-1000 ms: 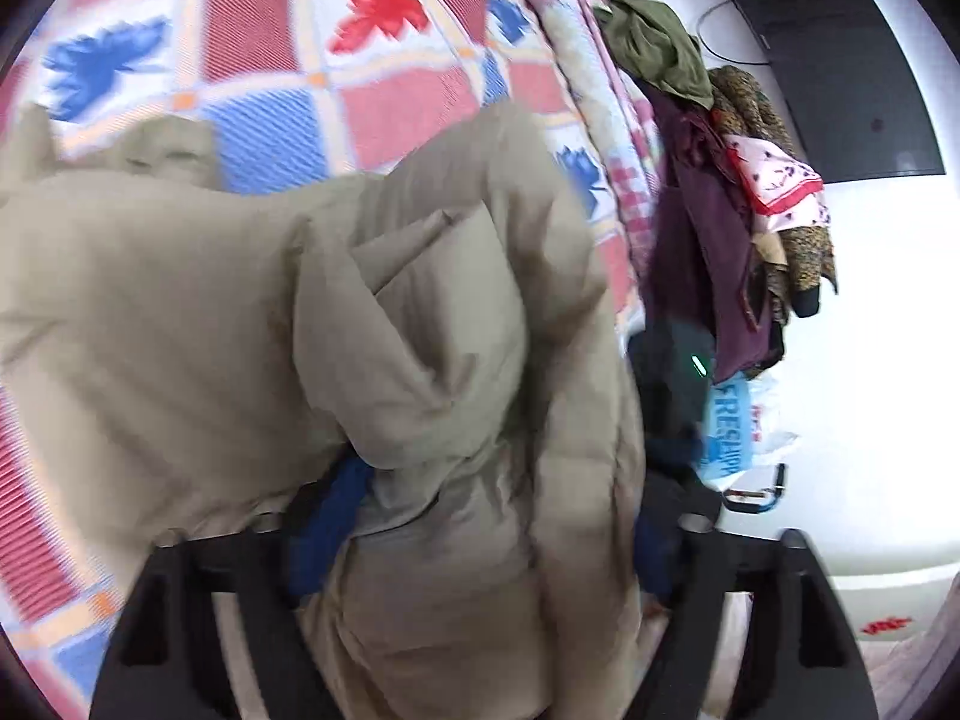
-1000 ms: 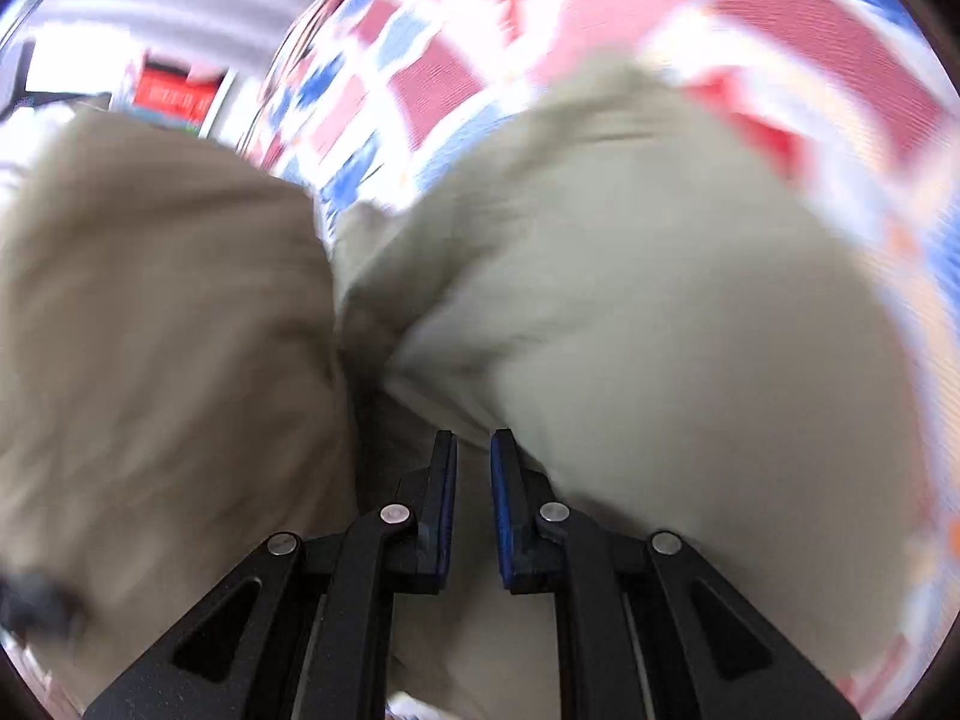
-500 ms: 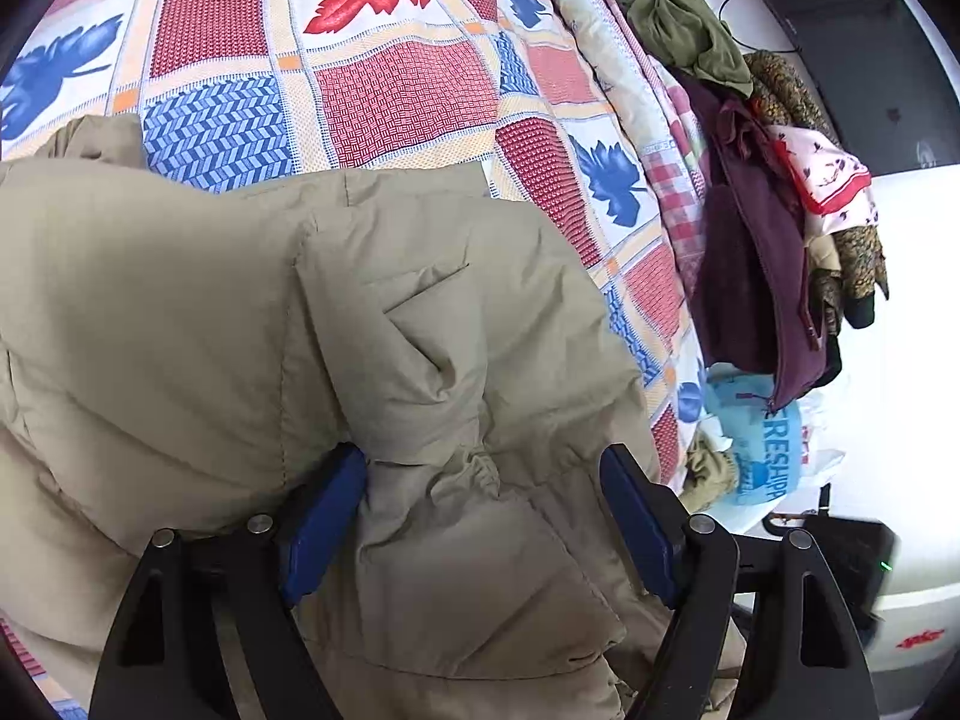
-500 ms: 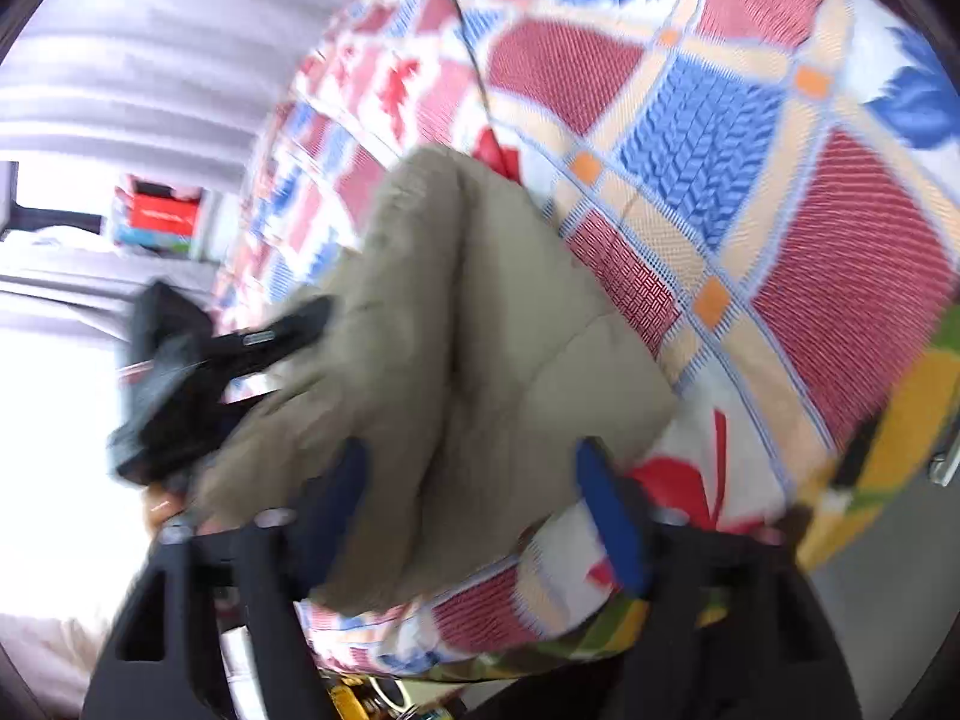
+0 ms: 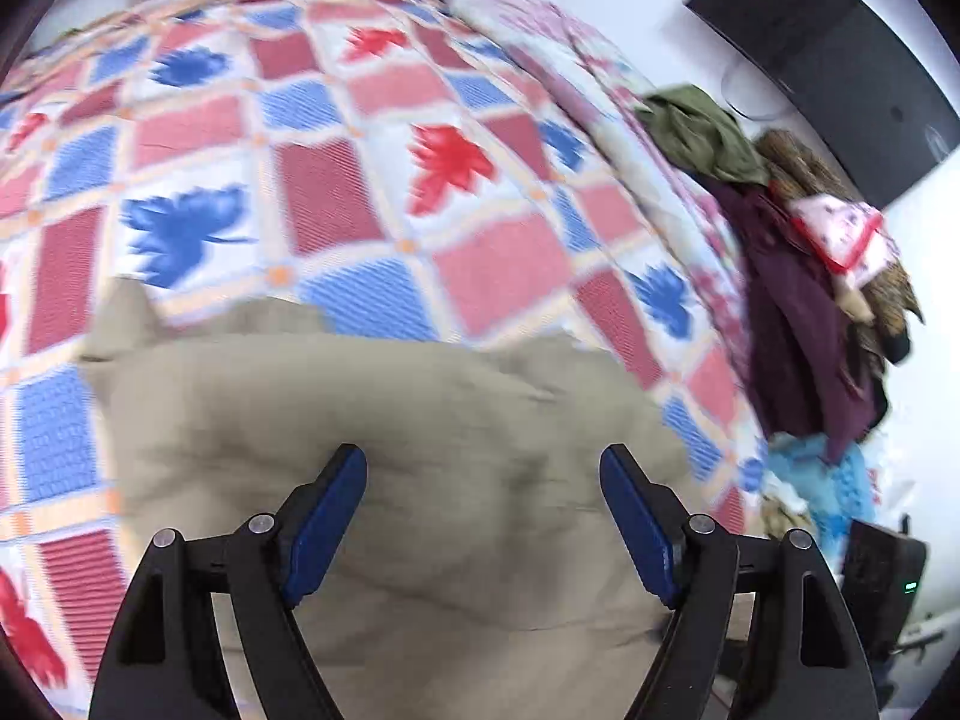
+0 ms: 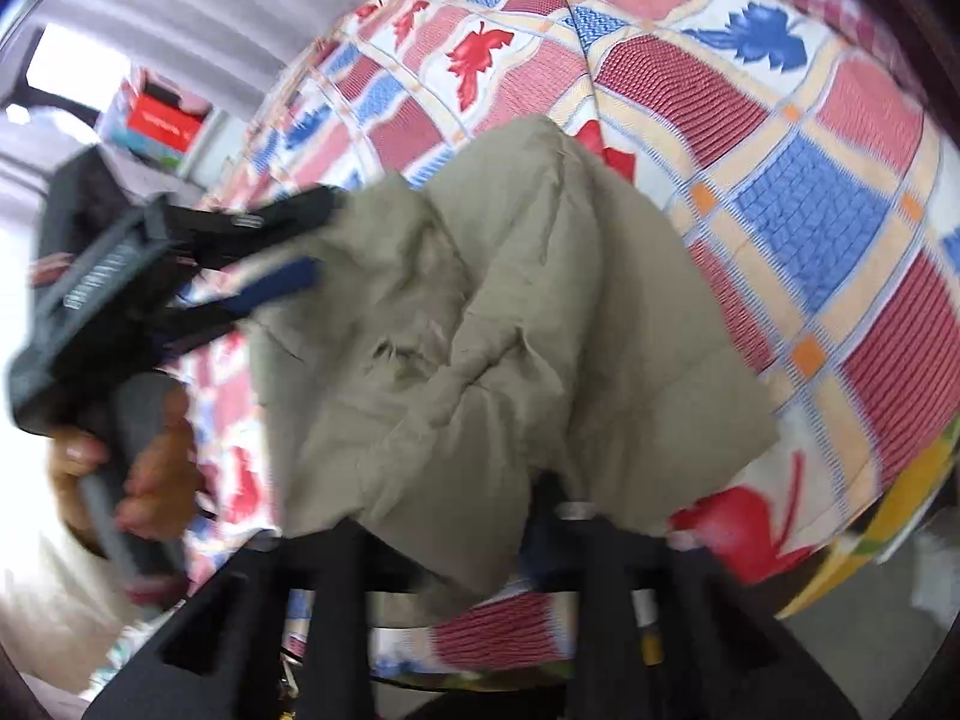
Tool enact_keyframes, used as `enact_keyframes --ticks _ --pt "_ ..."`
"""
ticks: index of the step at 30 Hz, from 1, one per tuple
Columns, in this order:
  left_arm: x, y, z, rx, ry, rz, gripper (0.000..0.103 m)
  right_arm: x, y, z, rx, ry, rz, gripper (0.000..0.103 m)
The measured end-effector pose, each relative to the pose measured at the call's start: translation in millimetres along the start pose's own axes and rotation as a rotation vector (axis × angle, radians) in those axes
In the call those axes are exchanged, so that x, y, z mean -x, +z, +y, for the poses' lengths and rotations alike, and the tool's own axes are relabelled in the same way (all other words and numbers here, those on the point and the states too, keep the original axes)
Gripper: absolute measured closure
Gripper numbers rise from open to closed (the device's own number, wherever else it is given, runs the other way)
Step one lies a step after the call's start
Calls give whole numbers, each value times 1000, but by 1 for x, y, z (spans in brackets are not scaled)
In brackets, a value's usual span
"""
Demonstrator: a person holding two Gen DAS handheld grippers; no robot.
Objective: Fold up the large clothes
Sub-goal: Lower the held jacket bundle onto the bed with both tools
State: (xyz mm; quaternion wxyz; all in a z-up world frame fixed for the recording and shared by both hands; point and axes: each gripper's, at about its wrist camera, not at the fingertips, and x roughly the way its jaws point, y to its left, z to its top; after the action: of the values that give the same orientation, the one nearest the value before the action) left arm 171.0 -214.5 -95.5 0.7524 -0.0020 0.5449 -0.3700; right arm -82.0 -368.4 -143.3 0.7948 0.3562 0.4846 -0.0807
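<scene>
Khaki jacket (image 6: pixel 510 324) bunched on patchwork bedspread (image 6: pixel 810 198)

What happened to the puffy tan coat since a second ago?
The left tongs let go of the coat and pulled back; it now lies flatter on the quilt. The right tongs opened, then are closing again on the coat's edge. The clothes pile stayed put.

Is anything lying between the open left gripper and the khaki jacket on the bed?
Nothing visible does. The left gripper hangs open directly over the khaki jacket, with only jacket fabric showing between its blue pads. The patterned quilt around it is bare; the clothes pile sits off at the bed's edge.
</scene>
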Motion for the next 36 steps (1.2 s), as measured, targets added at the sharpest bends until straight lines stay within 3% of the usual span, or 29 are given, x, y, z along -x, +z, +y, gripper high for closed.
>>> enact_keyframes --ticks 2,3,6,10,13,15,17,23,26,29,31,32,33,36 --pt "-4 -1 21 0 104 0 23 3 3 0 22 -12 -8 89" --pt "-9 -2 28 16 110 7 23 6 4 1 48 -32 -14 89" --pt "-27 -1 30 45 98 0 23 12 6 1 97 -91 -44 89" --pt "-62 3 -5 -33 97 -7 23 18 -3 -15 86 -140 -41 89" --pt "-86 6 -26 -71 77 6 22 17 -6 -34 40 -179 -42 89" --pt "-96 8 -33 -65 55 19 15 14 -6 -51 -4 -195 -37 89" --pt "-102 8 -38 -63 52 26 15 5 -6 -65 -28 -208 -30 89" --pt "-106 4 -41 -98 91 36 15 -12 -16 -93 -133 -144 5 86" --pt "-105 4 -38 -97 95 36 15 5 -16 -95 -164 -129 17 76" --pt "-104 3 -37 -101 99 35 15 40 -12 -88 -124 -175 -65 74" --pt "-103 2 -37 -102 101 34 15 61 -5 -80 -90 -196 -132 60" --pt "-103 2 -37 -102 103 33 15 70 2 -75 -75 -190 -161 43" --pt "-102 2 -37 -103 106 33 15 73 9 -70 -57 -169 -175 36" --pt "-95 2 -37 -102 125 28 15 60 32 -53 14 -132 -165 36"
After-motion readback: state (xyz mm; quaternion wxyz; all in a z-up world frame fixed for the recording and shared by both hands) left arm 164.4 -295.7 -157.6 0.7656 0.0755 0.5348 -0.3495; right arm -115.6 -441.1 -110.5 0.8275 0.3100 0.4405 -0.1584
